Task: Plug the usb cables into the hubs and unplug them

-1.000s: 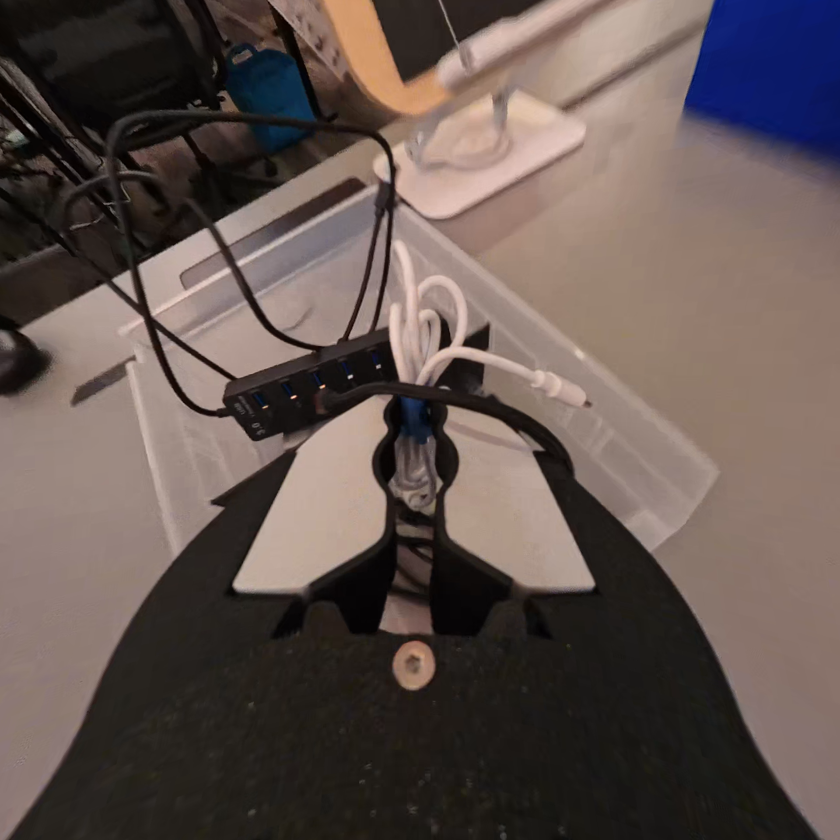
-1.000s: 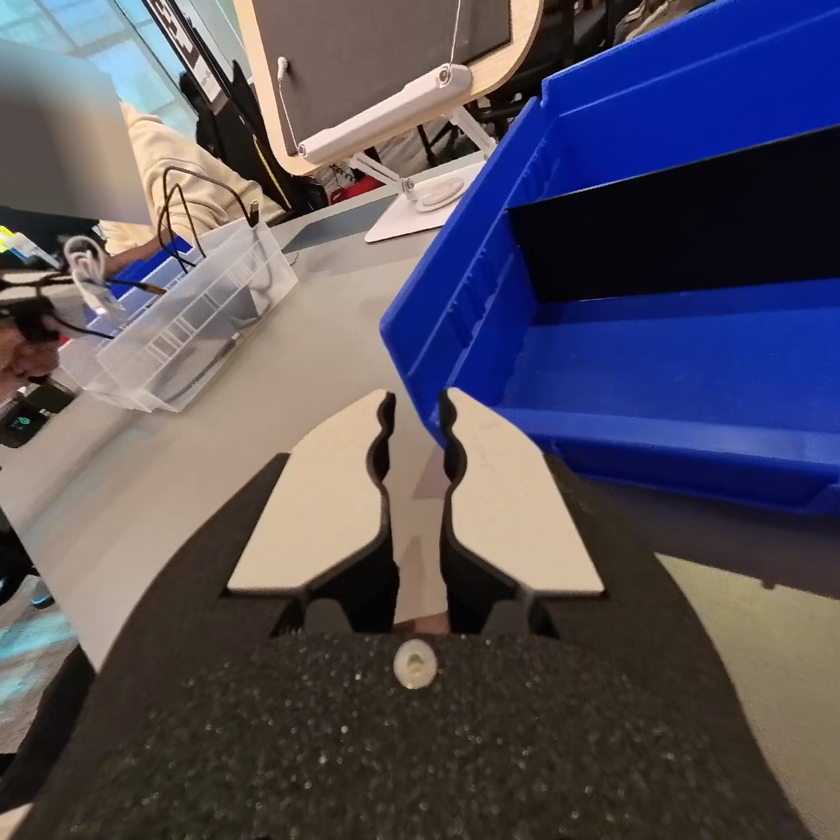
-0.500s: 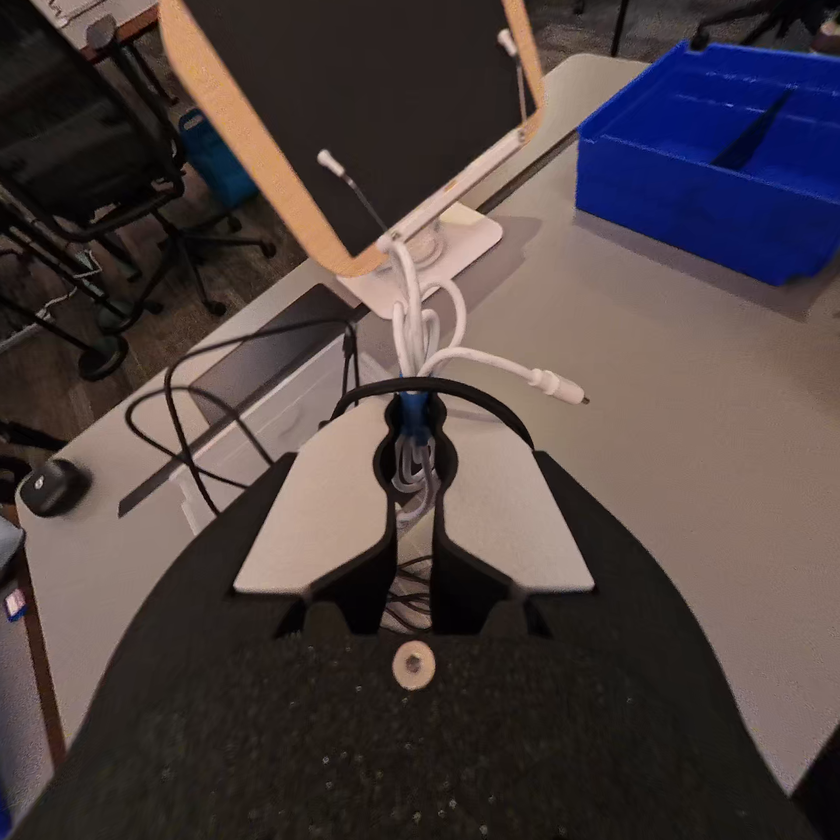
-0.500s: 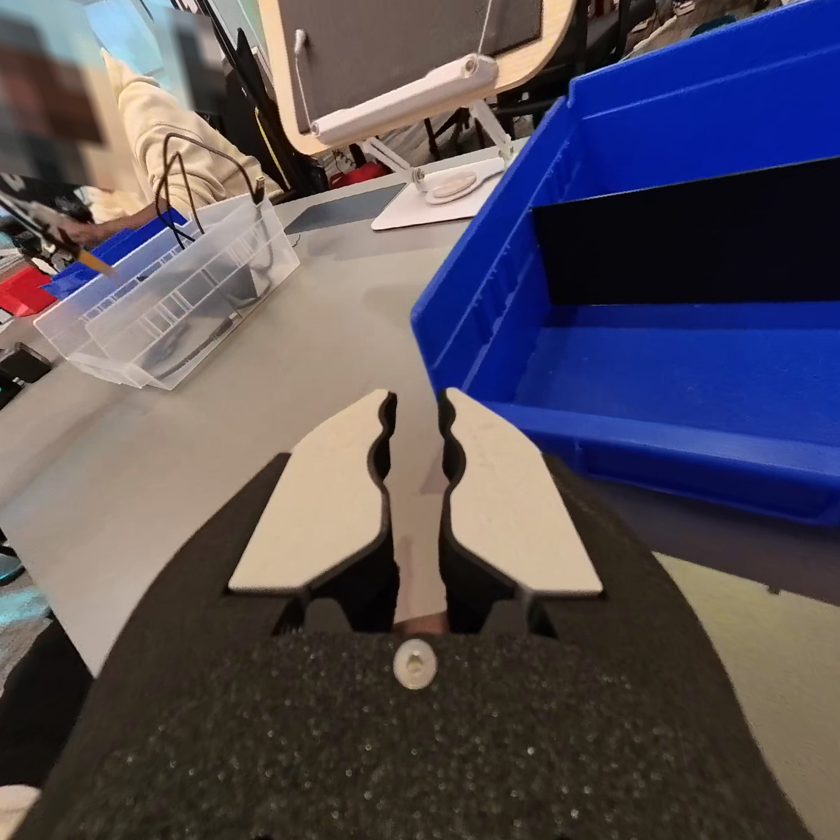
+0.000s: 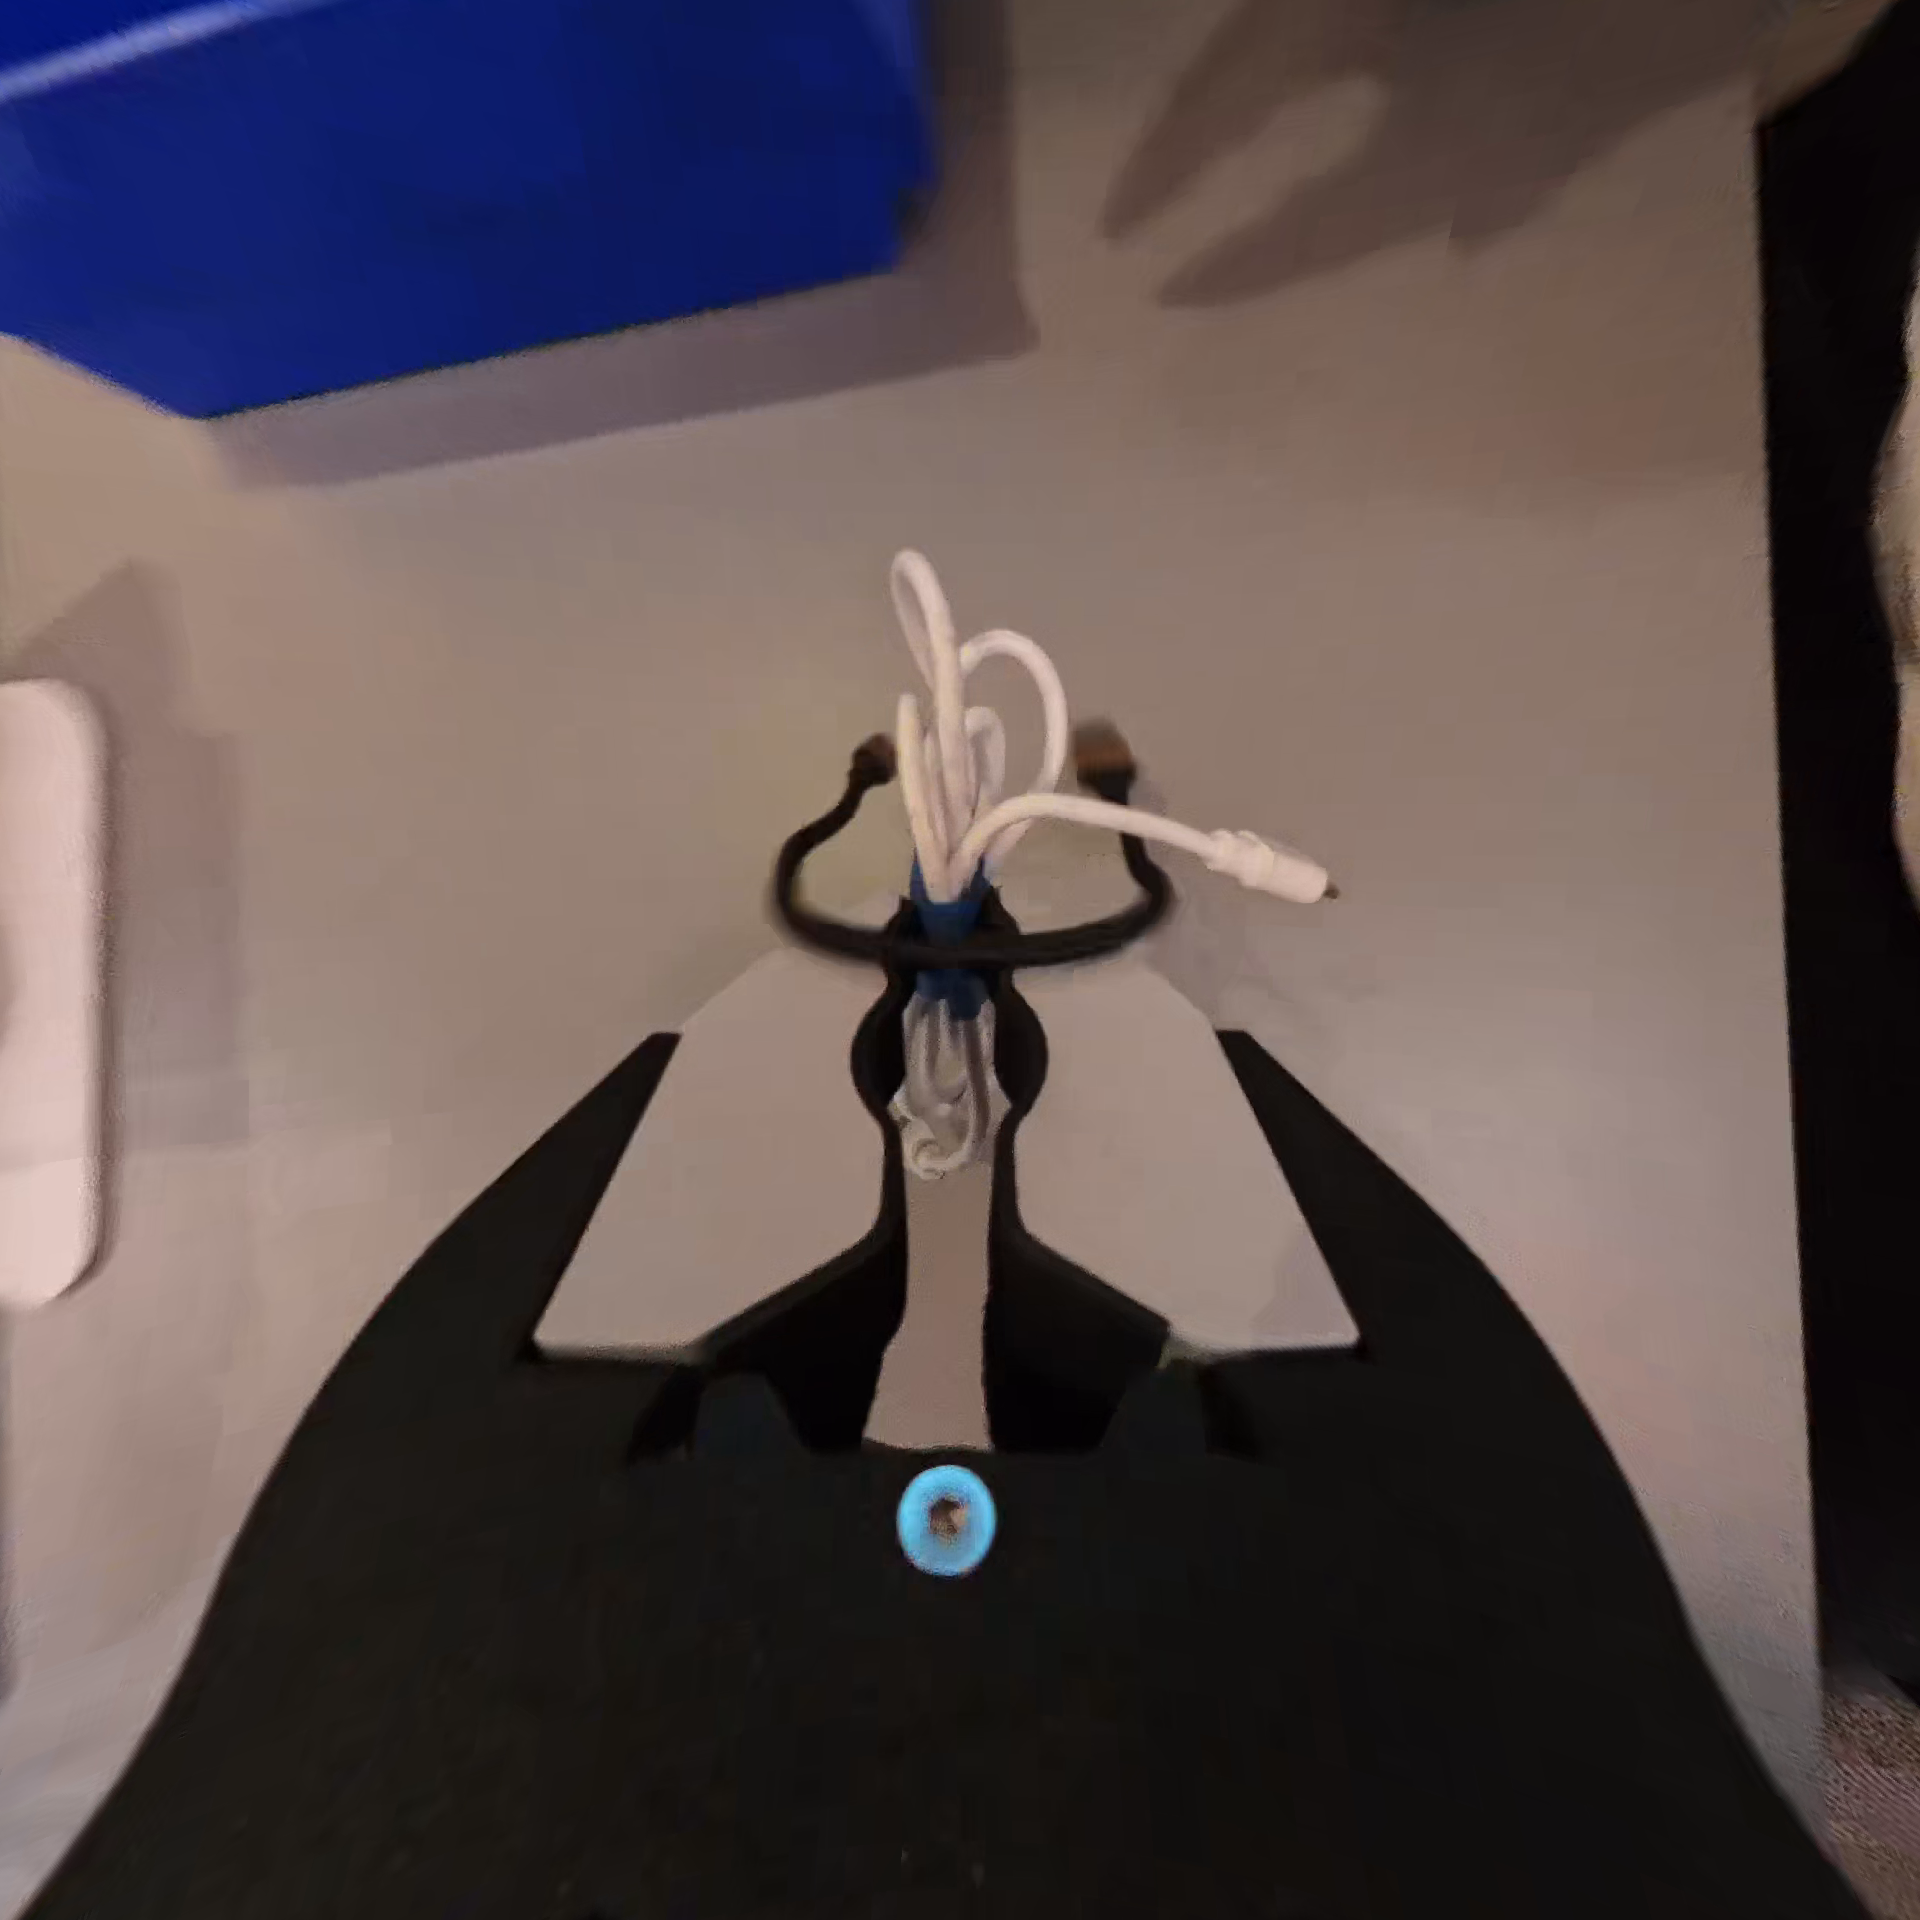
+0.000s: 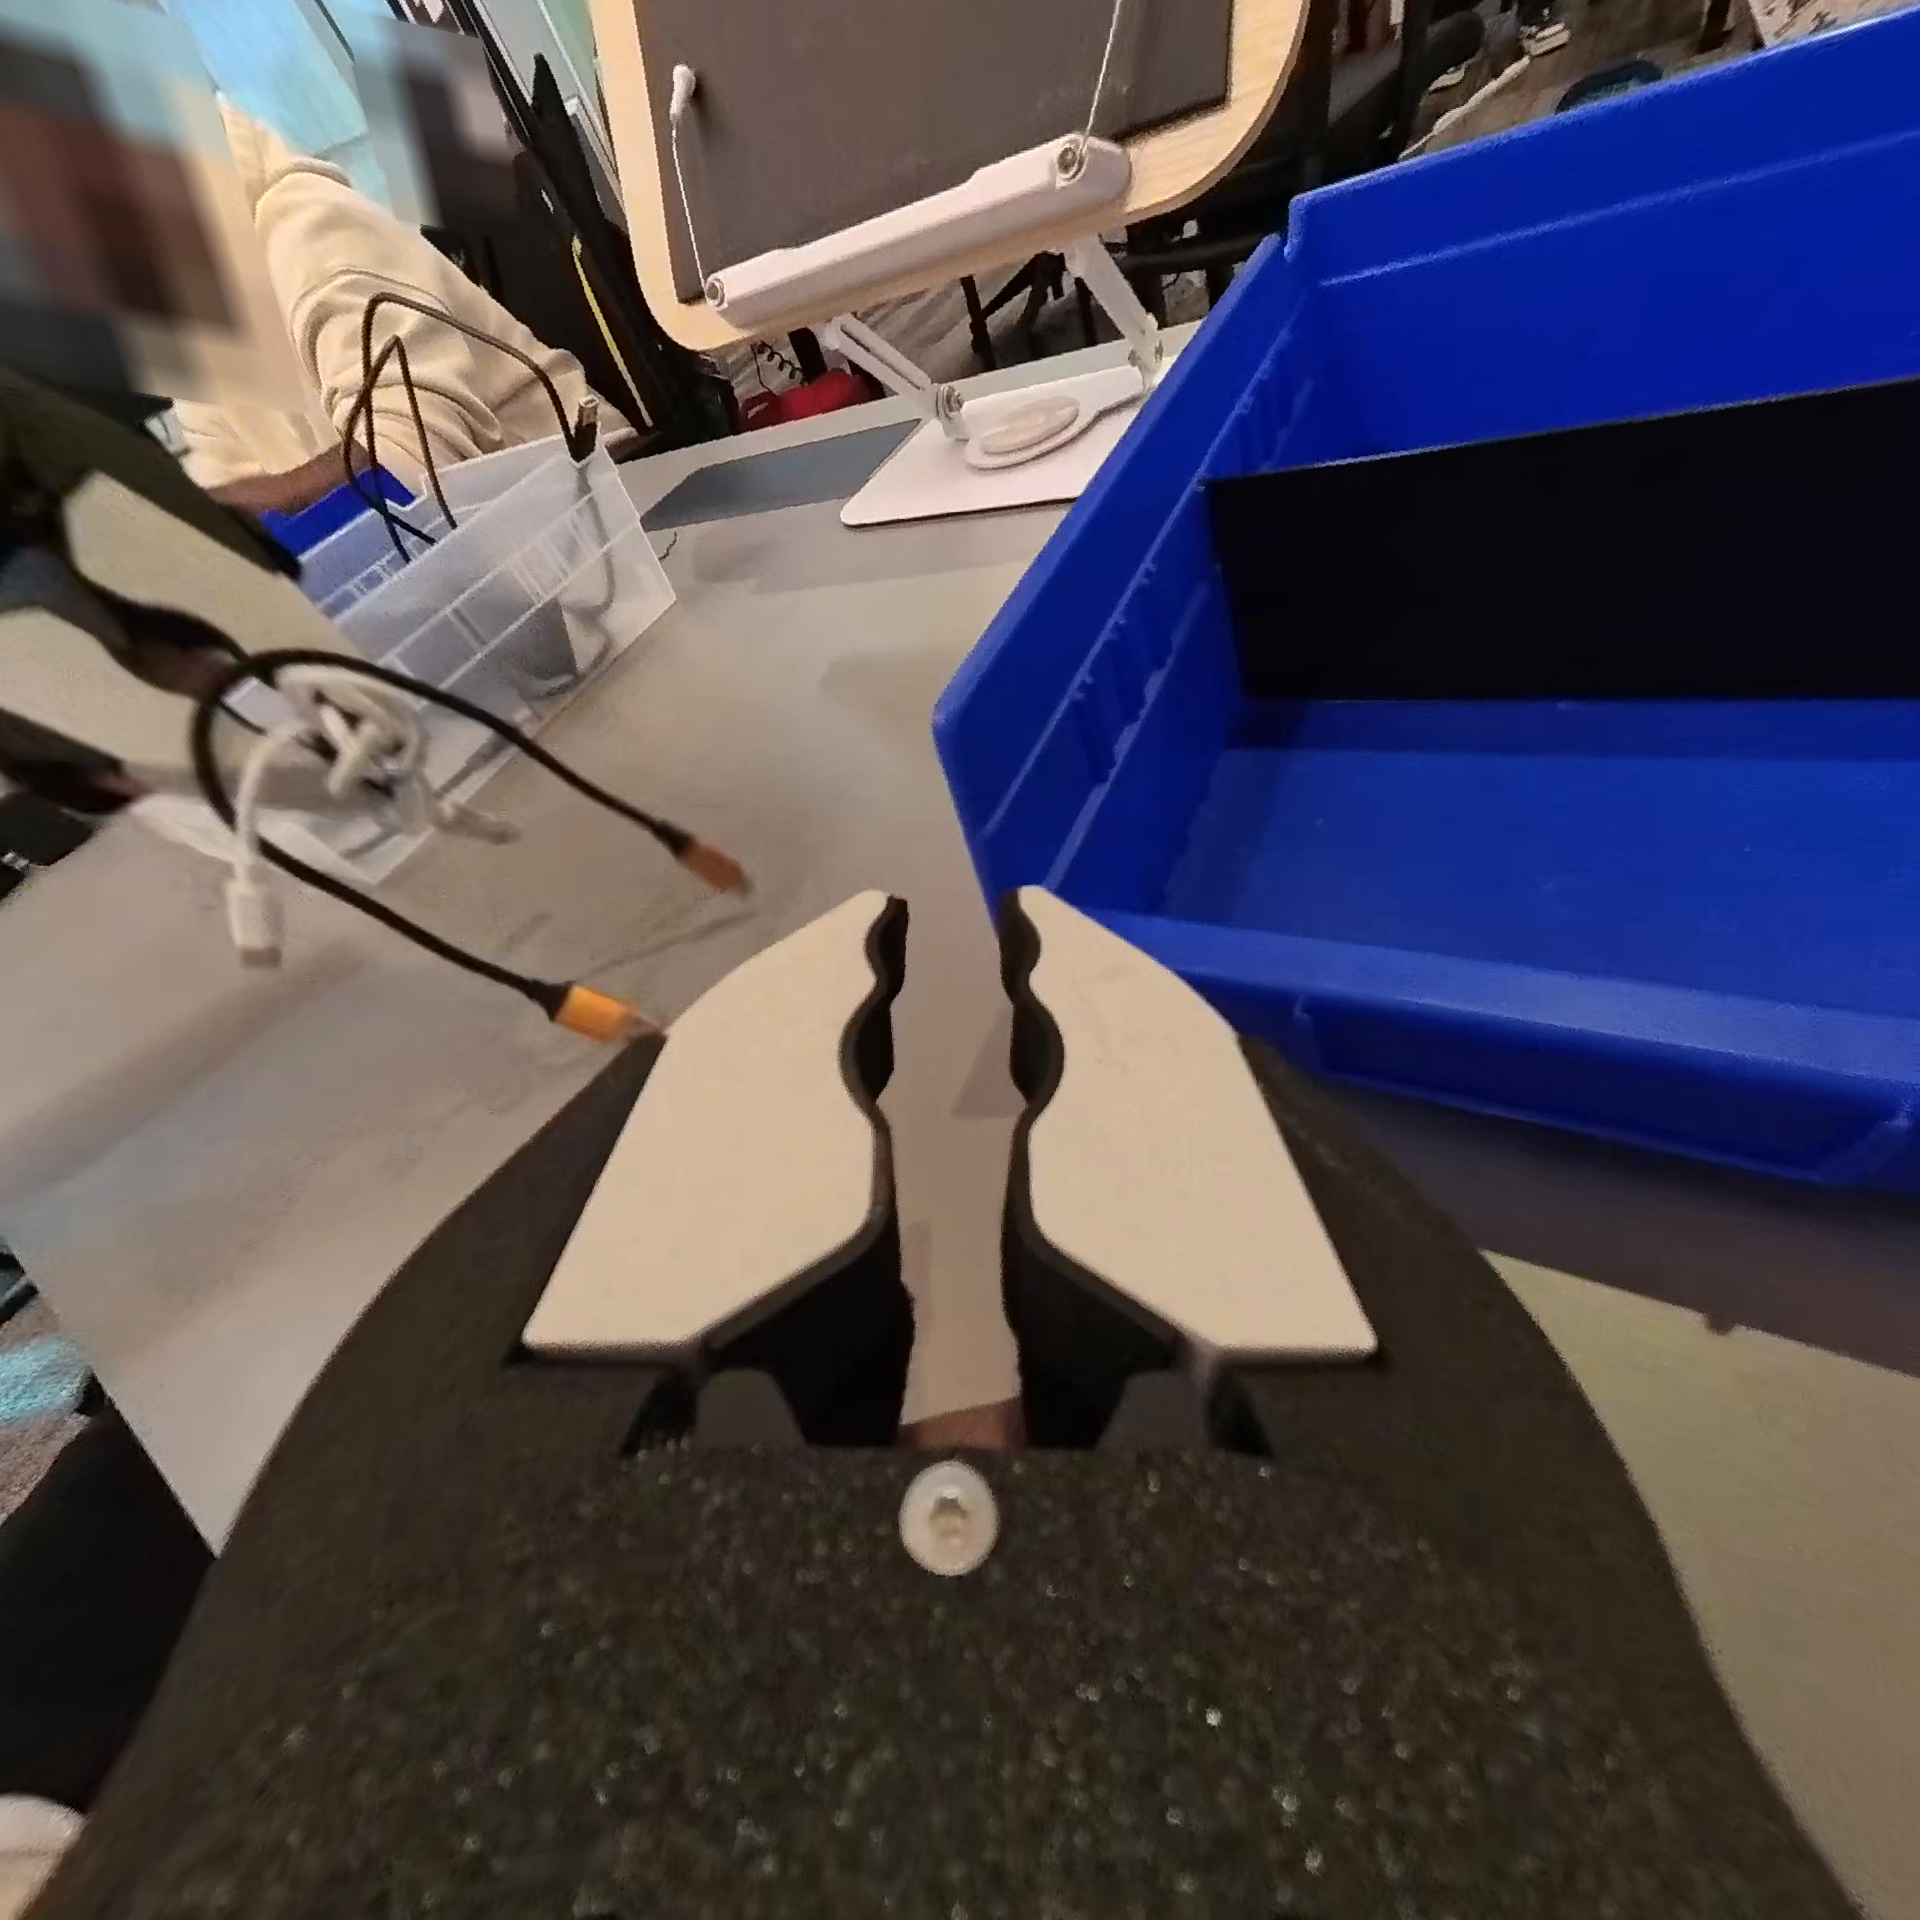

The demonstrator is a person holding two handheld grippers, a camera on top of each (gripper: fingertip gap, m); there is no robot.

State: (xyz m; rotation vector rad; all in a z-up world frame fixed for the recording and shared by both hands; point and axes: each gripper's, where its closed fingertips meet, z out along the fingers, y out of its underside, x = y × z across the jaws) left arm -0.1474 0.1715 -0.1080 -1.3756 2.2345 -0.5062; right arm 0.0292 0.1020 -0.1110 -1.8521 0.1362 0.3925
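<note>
My left gripper is shut on a coiled white USB cable bound with a blue tie. A black cable is caught across the jaws, its two orange-tipped plugs hanging free. In the right wrist view the left gripper holds the white cable and the black cable above the grey table, left of my right gripper. The right gripper's jaws stand narrowly apart and empty. One orange plug hangs close to its left finger. I cannot make out a hub.
A blue bin with a black divider stands right of the right gripper; it also shows in the left wrist view. A clear bin holding black cables stands far left. A tablet stand is behind. A person's cream sleeve is at the back left.
My left gripper has carried the white and black cables away from the clear bin, across the table toward the blue bin and the right gripper. The right gripper has barely moved.
</note>
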